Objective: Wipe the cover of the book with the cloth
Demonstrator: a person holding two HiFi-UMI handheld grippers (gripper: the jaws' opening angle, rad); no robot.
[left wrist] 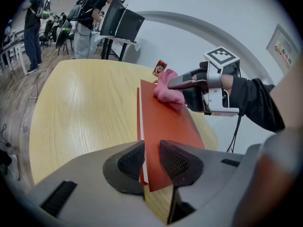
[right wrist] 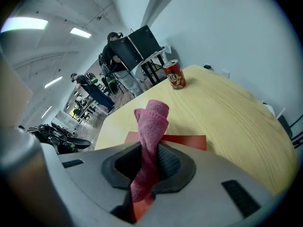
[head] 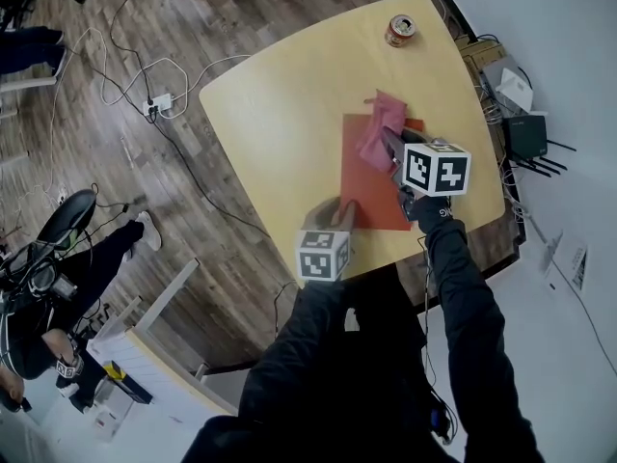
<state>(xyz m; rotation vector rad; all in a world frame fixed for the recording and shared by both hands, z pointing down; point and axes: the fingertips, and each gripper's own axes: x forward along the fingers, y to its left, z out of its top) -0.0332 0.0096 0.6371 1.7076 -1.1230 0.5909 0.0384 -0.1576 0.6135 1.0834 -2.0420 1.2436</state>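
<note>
A thin red book (head: pixel 371 186) lies on the round yellow table (head: pixel 289 114), near its front edge. My left gripper (head: pixel 339 218) is shut on the book's near edge, one pad on each side of it (left wrist: pixel 151 162). The book's red cover (left wrist: pixel 165 122) runs away from those jaws. My right gripper (head: pixel 390 148) is shut on a pink cloth (head: pixel 381 125). The cloth's bunched end rests on the far part of the cover (left wrist: pixel 168 91). In the right gripper view the cloth (right wrist: pixel 151 122) stands up between the pads (right wrist: pixel 149 167), with the book (right wrist: pixel 189 141) just beyond.
A red drink can (head: pixel 400 30) stands upright at the table's far edge, also in the gripper views (left wrist: pixel 160 67) (right wrist: pixel 174 74). Cables and a power strip (head: pixel 157 104) lie on the wooden floor to the left. Boxes and a router (head: pixel 525 133) sit right of the table. People stand in the background.
</note>
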